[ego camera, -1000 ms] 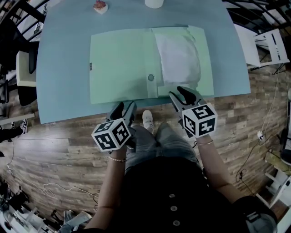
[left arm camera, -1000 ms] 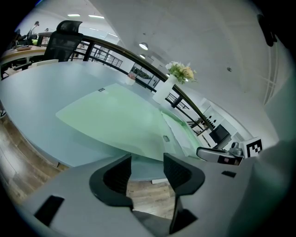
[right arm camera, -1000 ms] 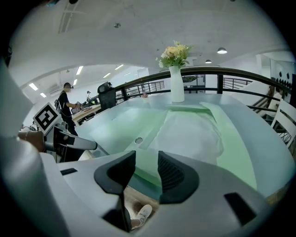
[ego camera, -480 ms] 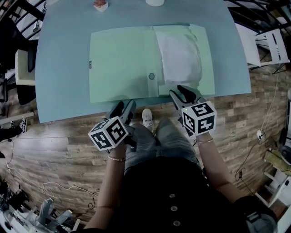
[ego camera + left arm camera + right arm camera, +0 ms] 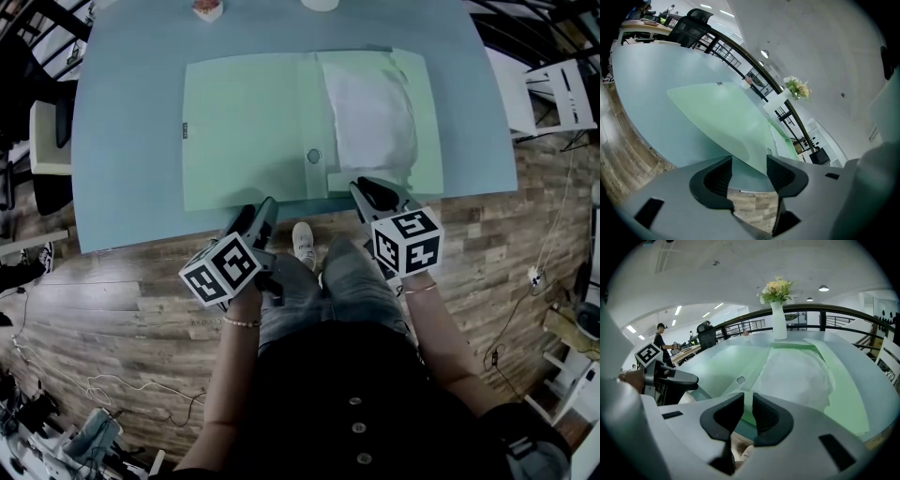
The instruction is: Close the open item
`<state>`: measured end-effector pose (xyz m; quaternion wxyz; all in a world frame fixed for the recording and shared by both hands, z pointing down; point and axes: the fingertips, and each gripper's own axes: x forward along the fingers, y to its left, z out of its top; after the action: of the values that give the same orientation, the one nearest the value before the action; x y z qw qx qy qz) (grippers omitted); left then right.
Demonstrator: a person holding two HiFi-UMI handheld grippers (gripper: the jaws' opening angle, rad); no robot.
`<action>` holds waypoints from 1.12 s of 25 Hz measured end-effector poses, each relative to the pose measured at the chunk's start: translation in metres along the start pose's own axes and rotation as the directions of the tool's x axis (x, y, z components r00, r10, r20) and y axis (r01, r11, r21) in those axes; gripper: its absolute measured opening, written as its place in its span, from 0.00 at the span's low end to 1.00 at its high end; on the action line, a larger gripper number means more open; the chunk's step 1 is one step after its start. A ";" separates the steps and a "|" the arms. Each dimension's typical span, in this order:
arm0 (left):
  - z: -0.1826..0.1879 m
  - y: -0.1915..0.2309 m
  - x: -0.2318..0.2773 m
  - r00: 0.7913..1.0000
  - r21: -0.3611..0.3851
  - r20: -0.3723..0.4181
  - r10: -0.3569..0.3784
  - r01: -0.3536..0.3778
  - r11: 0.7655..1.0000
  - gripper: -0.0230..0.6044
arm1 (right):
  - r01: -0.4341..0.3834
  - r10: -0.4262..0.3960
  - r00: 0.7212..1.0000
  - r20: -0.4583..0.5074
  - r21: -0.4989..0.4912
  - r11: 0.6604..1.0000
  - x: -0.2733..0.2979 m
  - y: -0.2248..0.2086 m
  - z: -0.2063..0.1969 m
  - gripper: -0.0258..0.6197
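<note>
Folder ×1 | left gripper: jaws just widened, empty | right gripper: jaws closing astride its edge

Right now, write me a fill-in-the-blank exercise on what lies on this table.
1. The pale green folder on the light blue table is not closed but ___.
2. In the head view, the white paper lies on the folder's ___ half.
3. The tall white vase at the table's far edge holds ___.

Missing words: open; right; flowers.
</note>
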<state>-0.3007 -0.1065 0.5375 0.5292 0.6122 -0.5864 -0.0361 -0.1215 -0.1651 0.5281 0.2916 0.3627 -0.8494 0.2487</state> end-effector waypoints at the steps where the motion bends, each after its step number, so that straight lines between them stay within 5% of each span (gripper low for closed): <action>1: 0.001 -0.001 0.001 1.000 -0.003 0.000 -0.005 0.005 1.000 0.40 | 0.000 0.000 1.000 -0.002 0.001 1.000 0.000 0.000 0.000 0.14; 14: 0.009 -0.003 0.003 1.000 -0.008 0.015 -0.011 0.011 1.000 0.40 | 0.002 -0.002 1.000 0.000 -0.004 1.000 0.000 0.002 0.001 0.12; 20: 0.022 0.000 0.000 0.995 0.023 0.093 0.018 -0.020 1.000 0.23 | -0.005 0.005 1.000 0.007 -0.012 1.000 0.000 0.002 -0.001 0.11; 28: 0.027 -0.005 0.002 0.991 0.043 0.135 0.002 -0.008 0.999 0.16 | -0.013 0.014 1.000 0.019 -0.044 0.999 -0.001 0.006 0.000 0.09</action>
<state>-0.3151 -0.1258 0.5235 0.4750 0.6182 -0.6231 -0.0634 -0.1253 -0.1609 0.5262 0.2897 0.3527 -0.8599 0.2285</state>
